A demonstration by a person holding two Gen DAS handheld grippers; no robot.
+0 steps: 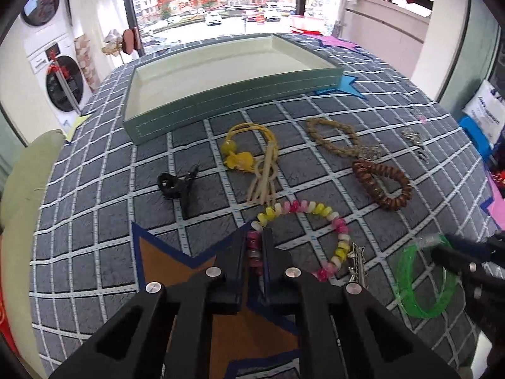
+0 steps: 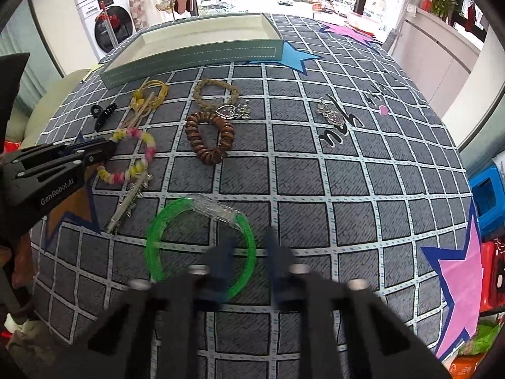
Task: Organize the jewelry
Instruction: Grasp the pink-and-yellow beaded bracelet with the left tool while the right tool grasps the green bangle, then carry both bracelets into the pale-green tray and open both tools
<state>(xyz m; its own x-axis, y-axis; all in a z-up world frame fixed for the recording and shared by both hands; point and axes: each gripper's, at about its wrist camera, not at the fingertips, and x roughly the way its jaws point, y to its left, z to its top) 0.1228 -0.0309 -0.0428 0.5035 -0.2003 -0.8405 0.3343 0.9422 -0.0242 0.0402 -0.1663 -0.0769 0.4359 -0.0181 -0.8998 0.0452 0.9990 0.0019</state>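
Both grippers are pinched shut over the cloth (image 1: 94, 208): left gripper (image 1: 257, 238) nips the bead bracelet (image 1: 315, 207) lying there; right gripper (image 2: 252, 241), blurred, clamps the green bangle (image 2: 152, 243) beside it

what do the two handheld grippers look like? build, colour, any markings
Both are matte black plastic. The left gripper has two flat tapered fingers on slotted linkage arms, joined by round silver pins. Seen from the right wrist view, its side carries white "GenRobot.AI" lettering. The right gripper has the same black build and silver pins, with dark blue finger pads. No cables or sleeves are visible.
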